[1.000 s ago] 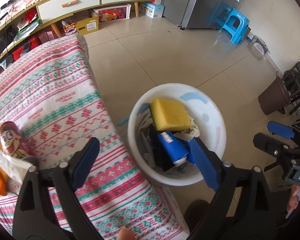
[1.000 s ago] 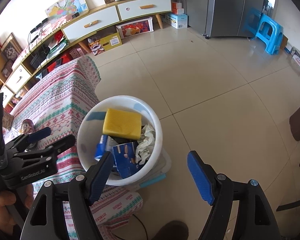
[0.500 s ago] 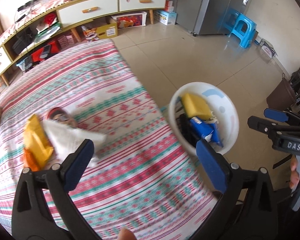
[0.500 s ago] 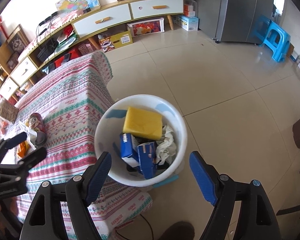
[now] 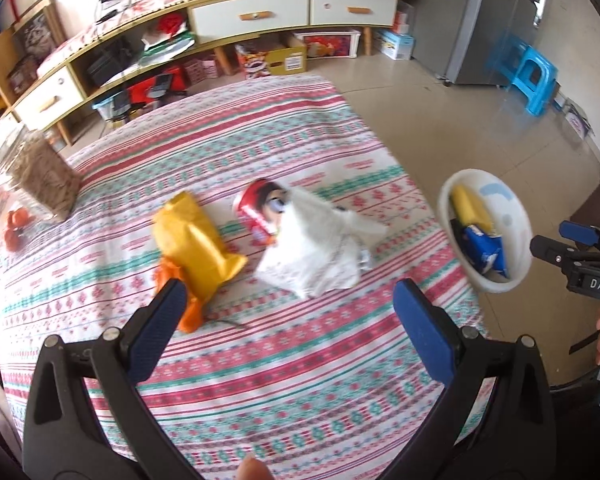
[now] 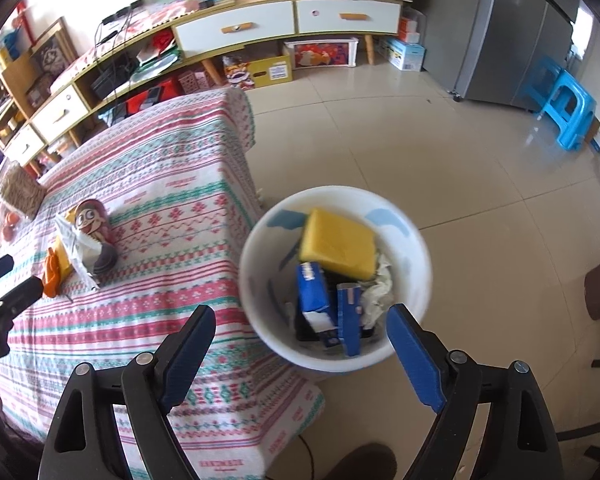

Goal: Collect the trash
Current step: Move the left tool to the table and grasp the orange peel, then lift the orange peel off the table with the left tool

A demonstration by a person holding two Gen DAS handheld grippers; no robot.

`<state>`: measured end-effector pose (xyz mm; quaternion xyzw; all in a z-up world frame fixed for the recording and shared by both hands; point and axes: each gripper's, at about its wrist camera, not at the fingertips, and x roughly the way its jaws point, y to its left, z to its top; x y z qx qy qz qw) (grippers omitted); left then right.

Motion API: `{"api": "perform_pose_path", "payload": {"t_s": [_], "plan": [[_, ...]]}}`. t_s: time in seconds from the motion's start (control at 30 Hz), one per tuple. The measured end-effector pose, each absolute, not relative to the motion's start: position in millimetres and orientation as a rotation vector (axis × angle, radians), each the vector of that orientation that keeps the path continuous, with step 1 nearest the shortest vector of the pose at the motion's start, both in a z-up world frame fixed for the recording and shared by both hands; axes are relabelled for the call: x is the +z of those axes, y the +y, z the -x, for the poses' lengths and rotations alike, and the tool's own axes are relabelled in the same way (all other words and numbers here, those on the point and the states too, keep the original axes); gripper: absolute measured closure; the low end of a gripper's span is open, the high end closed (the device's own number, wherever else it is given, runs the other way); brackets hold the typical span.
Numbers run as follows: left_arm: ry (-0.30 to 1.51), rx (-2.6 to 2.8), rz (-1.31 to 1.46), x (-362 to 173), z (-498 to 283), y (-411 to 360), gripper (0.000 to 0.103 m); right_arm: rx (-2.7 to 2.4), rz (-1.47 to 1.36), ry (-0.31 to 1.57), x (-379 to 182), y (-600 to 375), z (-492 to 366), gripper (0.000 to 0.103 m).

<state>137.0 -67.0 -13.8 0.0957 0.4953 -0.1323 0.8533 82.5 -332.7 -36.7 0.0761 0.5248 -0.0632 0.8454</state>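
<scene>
Trash is found in two places. On the surface, covered by a striped patterned cloth, a crumpled white wrapper, a red can with a cartoon face and a yellow packet over an orange piece are grouped ahead of the left tongs. The white wrapper is draped partly over the can; the yellow packet lies just to the left of both. None of these items is touched by the left tongs, whose jaws are spread wide with only the cloth seen between them; the jaws have just been opening.

A white bin stands on the floor beside the surface's edge, directly ahead of the right tongs. A yellow sponge, blue packaging and crumpled paper are contained in it. The right tongs are held over the bin's near rim with the jaws wide and nothing gripped; the jaws have just been opening.

In the left wrist view, the bin is seen to the right of the left tongs, beyond the surface's edge, with the right tongs beside it. A blue stool stands well apart on the floor.
</scene>
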Motion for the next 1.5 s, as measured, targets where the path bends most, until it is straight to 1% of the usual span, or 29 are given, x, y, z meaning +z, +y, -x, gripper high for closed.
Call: {"api": "perform_pose_path", "payload": {"t_s": [0.3, 0.53, 0.57, 0.6, 0.63, 0.67, 0.7, 0.73, 0.8, 0.87, 1.0, 1.13, 1.17, 1.27, 1.37, 1.43, 1.47, 1.5], "plan": [[1.128, -0.225, -0.118, -29, -158, -10, 0.001, -0.085, -0.151, 1.117, -41, -298, -96, 0.014], [1.164, -0.155, -0.060, -50, -174, 13, 0.001, -0.066, -0.128, 1.130, -46, -279, -108, 0.014], [1.173, -0.145, -0.054, -54, -177, 15, 0.003, -0.065, -0.127, 1.131, -47, -278, -109, 0.014], [1.179, -0.142, -0.048, -56, -179, 16, 0.009, -0.064, -0.126, 1.131, -47, -276, -111, 0.014], [1.187, -0.137, -0.033, -58, -182, 18, 0.013, -0.064, -0.125, 1.131, -47, -275, -112, 0.014], [1.191, -0.137, -0.018, -60, -184, 20, 0.018, -0.065, -0.124, 1.132, -48, -274, -114, 0.014], [1.195, -0.140, 0.003, -62, -187, 22, 0.021, -0.066, -0.123, 1.132, -48, -273, -115, 0.014], [1.199, -0.142, 0.028, -63, -189, 24, 0.027, -0.065, -0.122, 1.133, -49, -271, -117, 0.014], [1.211, -0.150, 0.068, -67, -194, 27, 0.043, -0.062, -0.118, 1.137, -50, -269, -119, 0.014], [1.224, -0.157, 0.093, -70, -196, 27, 0.052, -0.057, -0.112, 1.142, -51, -267, -120, 0.014], [1.240, -0.156, 0.098, -76, -199, 26, 0.058, -0.052, -0.100, 1.146, -53, -262, -122, 0.014], [1.249, -0.144, 0.088, -82, -203, 23, 0.060, -0.051, -0.098, 1.147, -53, -262, -123, 0.014], [1.251, -0.141, 0.083, -83, -203, 22, 0.063, -0.052, -0.098, 1.147, -53, -262, -123, 0.014], [1.257, -0.135, 0.063, -86, -206, 16, 0.075, -0.054, -0.102, 1.147, -53, -264, -122, 0.014], [1.254, -0.133, 0.062, -86, -206, 9, 0.080, -0.054, -0.100, 1.143, -52, -264, -121, 0.014], [1.248, -0.144, 0.068, -83, -204, 11, 0.087, -0.046, -0.089, 1.137, -50, -261, -120, 0.014], [1.245, -0.153, 0.074, -80, -203, 15, 0.088, -0.040, -0.085, 1.132, -49, -259, -119, 0.014], [1.241, -0.161, 0.081, -77, -201, 16, 0.095, -0.031, -0.082, 1.123, -47, -257, -119, 0.014]]}}
